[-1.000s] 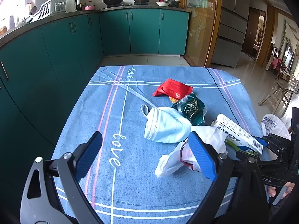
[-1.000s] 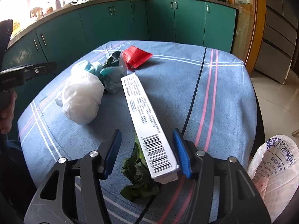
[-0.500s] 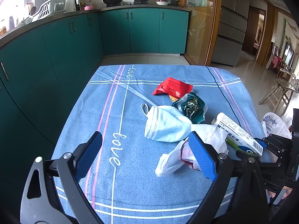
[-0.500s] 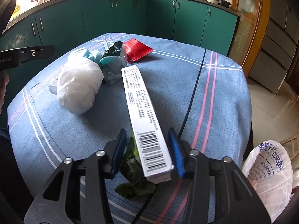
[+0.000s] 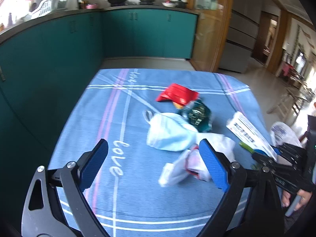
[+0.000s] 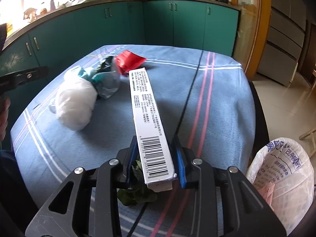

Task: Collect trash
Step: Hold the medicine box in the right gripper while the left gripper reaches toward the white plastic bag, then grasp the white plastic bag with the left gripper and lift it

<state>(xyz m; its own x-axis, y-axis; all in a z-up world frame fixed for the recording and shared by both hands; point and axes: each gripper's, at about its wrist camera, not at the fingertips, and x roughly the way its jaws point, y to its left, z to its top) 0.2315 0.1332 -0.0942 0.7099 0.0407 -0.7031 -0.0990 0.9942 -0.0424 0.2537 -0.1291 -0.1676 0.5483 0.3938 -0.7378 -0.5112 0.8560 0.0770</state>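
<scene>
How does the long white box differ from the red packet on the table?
The long white box is slim and stiff, with print and a barcode; the red packet is flat, soft and crinkled. The box is clamped at its near end by the right gripper; the packet lies free on the cloth.

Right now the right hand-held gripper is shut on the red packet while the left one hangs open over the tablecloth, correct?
Not the red packet. The right wrist view shows the right hand-held gripper shut on the long white carton. The left hand-held gripper is indeed open.

Box (image 6: 147,116) right of plastic bag (image 6: 76,103)
</scene>
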